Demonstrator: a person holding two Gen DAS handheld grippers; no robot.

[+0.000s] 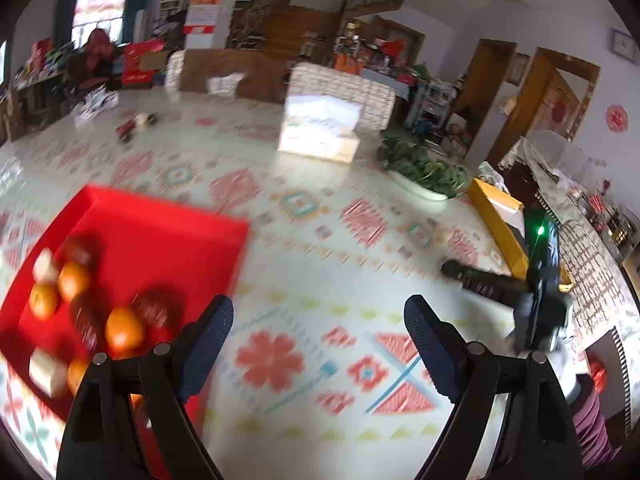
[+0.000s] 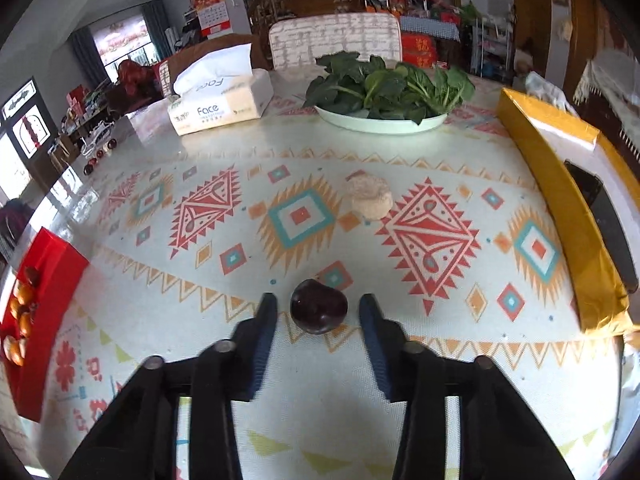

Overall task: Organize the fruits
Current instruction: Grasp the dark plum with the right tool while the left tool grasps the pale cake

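A dark purple plum (image 2: 319, 312) lies on the patterned tablecloth. My right gripper (image 2: 318, 298) stands open around it, one finger on each side, with a small gap between each pad and the fruit. A pale beige round piece (image 2: 370, 198) sits farther back on the cloth. The red tray (image 1: 160, 232) holds several oranges (image 1: 124, 328), dark fruits (image 1: 154, 308) and pale pieces; in the right wrist view the tray (image 2: 52, 256) is at the far left. My left gripper (image 1: 320, 304) is open and empty over bare cloth, just right of the tray. The left wrist view is blurred.
A tissue box (image 2: 220, 104) and a white plate of leafy greens (image 2: 384, 124) stand at the back of the table. A yellow box (image 2: 560, 184) with a black object in it lies along the right edge. Padded chairs stand behind the table.
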